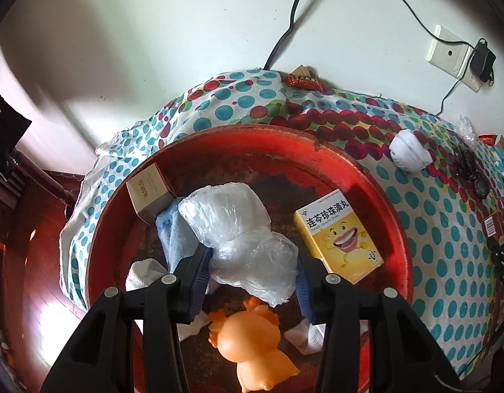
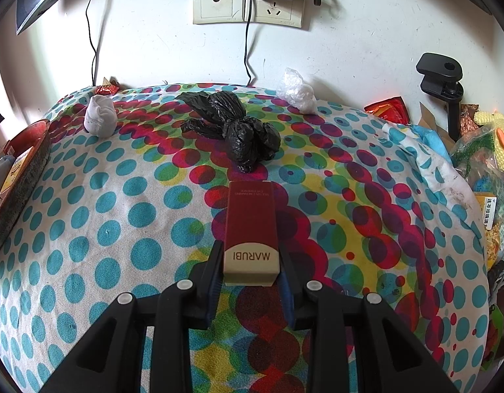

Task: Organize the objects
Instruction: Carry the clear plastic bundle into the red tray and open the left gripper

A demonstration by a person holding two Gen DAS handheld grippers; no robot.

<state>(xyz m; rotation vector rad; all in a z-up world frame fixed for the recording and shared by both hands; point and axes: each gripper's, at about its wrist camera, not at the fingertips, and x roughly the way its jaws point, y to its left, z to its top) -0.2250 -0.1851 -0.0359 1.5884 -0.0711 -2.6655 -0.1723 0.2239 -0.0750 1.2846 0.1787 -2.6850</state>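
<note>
Clamped between the left gripper's (image 1: 252,275) jaws, a crumpled clear plastic bag (image 1: 242,232) hangs over the red basin (image 1: 376,193); an orange toy duck (image 1: 252,347) lies below the jaws, a yellow medicine box (image 1: 338,234) to their right, and what seems a blue-and-white sock (image 1: 173,235) to their left. Right gripper (image 2: 250,278): its jaws grip a red MARUBI box (image 2: 251,229) above the dotted cloth (image 2: 98,229), black bags (image 2: 235,127) lying beyond its tips.
</note>
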